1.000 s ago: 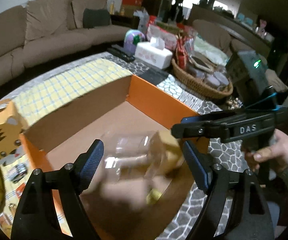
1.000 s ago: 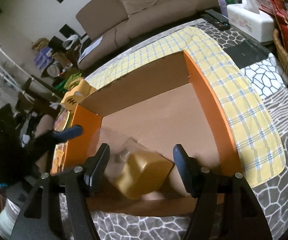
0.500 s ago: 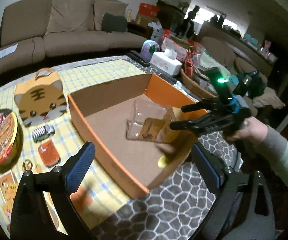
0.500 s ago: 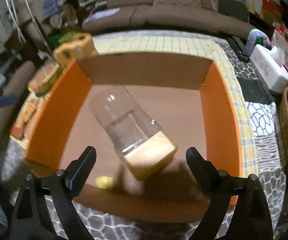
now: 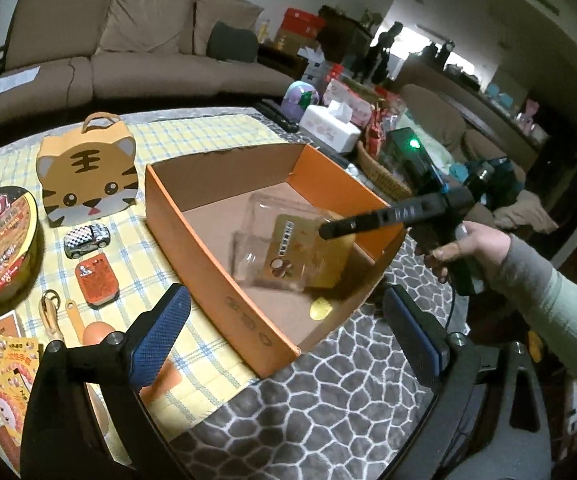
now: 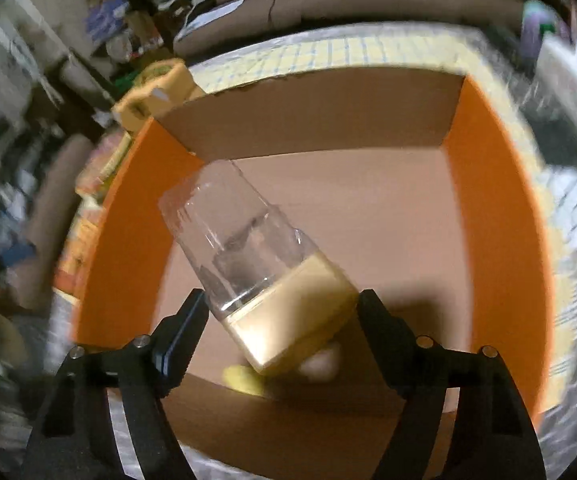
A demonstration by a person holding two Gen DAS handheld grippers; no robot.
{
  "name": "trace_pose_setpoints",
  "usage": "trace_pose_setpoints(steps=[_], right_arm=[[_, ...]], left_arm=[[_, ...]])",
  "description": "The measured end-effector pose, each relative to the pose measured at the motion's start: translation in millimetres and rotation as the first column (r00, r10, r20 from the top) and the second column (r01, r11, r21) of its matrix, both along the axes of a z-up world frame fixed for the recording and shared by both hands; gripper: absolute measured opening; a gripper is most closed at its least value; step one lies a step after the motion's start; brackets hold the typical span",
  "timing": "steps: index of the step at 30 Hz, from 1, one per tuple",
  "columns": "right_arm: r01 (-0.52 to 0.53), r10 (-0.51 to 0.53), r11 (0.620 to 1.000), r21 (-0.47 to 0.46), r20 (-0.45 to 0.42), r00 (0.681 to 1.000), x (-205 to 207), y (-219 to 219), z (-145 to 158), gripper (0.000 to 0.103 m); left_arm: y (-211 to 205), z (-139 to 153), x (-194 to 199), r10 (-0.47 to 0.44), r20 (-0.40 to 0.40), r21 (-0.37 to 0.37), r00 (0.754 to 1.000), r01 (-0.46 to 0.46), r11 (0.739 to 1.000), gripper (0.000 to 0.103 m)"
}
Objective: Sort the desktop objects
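Note:
An orange cardboard box [image 5: 212, 276] stands open on the table, also in the right wrist view [image 6: 500, 184]. A clear plastic package with a yellow-tan base [image 5: 288, 252] lies tilted inside it, and it shows in the right wrist view [image 6: 264, 268]. My right gripper [image 6: 280, 320] has closed on the package's yellow base, and it shows over the box in the left wrist view [image 5: 340, 228]. My left gripper [image 5: 288, 332] is open and empty, held above the box's near corner. A small yellow object [image 5: 320, 308] lies on the box floor.
Left of the box lie a tiger-face bag [image 5: 88, 176], a noodle bowl [image 5: 0, 248], a toy car [image 5: 86, 238], a red card pouch [image 5: 96, 278], keys and leaflets. A tissue box [image 5: 328, 126] and wicker basket [image 5: 380, 176] stand behind.
My left gripper let go of the package and drew back and up. My right gripper moved in and closed on the package's yellow base inside the box.

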State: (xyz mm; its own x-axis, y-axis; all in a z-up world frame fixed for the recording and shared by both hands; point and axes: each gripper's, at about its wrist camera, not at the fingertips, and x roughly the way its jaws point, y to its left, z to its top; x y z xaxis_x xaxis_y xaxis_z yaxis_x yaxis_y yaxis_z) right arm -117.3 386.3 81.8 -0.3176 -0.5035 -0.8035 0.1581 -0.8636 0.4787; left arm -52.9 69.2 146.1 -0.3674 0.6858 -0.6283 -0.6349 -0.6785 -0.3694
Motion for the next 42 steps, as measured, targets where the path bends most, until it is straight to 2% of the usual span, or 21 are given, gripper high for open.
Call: trace_pose_setpoints(steps=[1,3,4,6,8,10,13,15,19,24,27,29,32,37,40,42], right_arm=[[0.013,-0.009,0.996,-0.090,0.047,0.999,-4,5,-5,0.078],[0.003,0.018,0.980,-0.197,0.106,0.994,-9,6,-13,0.078],[-0.033,0.061,0.978,-0.205,0.133,0.989,-14,1,-18,0.078],[-0.062,0.084,0.987,-0.146,0.151,0.985,-21,-6,-19,0.079],[-0.034,0.045,0.997,-0.067,0.157,0.987,-33,-4,-16,0.079],[-0.009,0.005,1.000,0.029,0.136,0.991,-45,-4,-9,0.082],[-0.005,-0.003,0.994,0.107,0.075,0.997,-54,-11,5,0.089],[-0.001,-0.003,0.990,0.139,0.025,1.000,-54,-19,12,0.089],[0.011,-0.005,0.993,0.115,-0.053,0.999,-71,-38,24,0.089],[-0.013,0.018,0.984,0.176,-0.024,1.000,-92,-68,11,0.089],[-0.086,0.084,0.966,0.245,0.020,0.996,-94,-87,-6,0.088],[-0.159,0.154,0.964,0.215,0.037,0.987,-84,-95,-11,0.082],[-0.252,0.244,0.949,0.192,0.064,0.968,-71,-108,-18,0.081],[-0.375,0.374,0.908,0.185,0.041,0.927,-49,-126,-16,0.081],[-0.399,0.397,0.911,0.109,0.040,0.917,-47,-130,-10,0.084],[-0.393,0.390,0.915,0.095,0.047,0.920,-46,-129,-7,0.084]], left_arm=[[0,0,0,-0.003,0.004,0.003,1.000,0.003,1.000,0.097],[0,-1,1,-0.009,0.013,0.005,1.000,0.008,1.000,0.097],[-1,0,1,-0.009,0.015,0.007,1.000,0.009,1.000,0.097],[-2,-1,1,-0.007,0.018,0.009,1.000,0.007,1.000,0.097],[-4,-1,2,-0.005,0.020,0.012,1.000,0.005,1.000,0.097],[-7,-3,1,-0.003,0.024,0.012,1.000,0.003,1.000,0.097],[-12,-5,-1,-0.001,0.031,0.013,1.000,0.000,1.000,0.097],[-16,-7,-2,0.005,0.038,0.021,0.999,-0.005,1.000,0.097],[-23,-10,-4,0.020,0.049,0.041,0.999,-0.022,0.999,0.097],[-34,-10,-6,0.038,0.054,0.058,0.998,-0.041,0.997,0.097],[-43,-9,-7,0.051,0.057,0.071,0.997,-0.055,0.996,0.097],[-50,-10,-7,0.062,0.060,0.083,0.996,-0.067,0.994,0.097],[-57,-13,-10,0.077,0.076,0.095,0.994,-0.084,0.992,0.098],[-58,-16,-7,0.083,0.091,0.115,0.992,-0.093,0.989,0.099],[-55,-14,-3,0.077,0.084,0.111,0.993,-0.086,0.990,0.099],[-54,-12,-2,0.077,0.082,0.110,0.994,-0.086,0.990,0.099]])
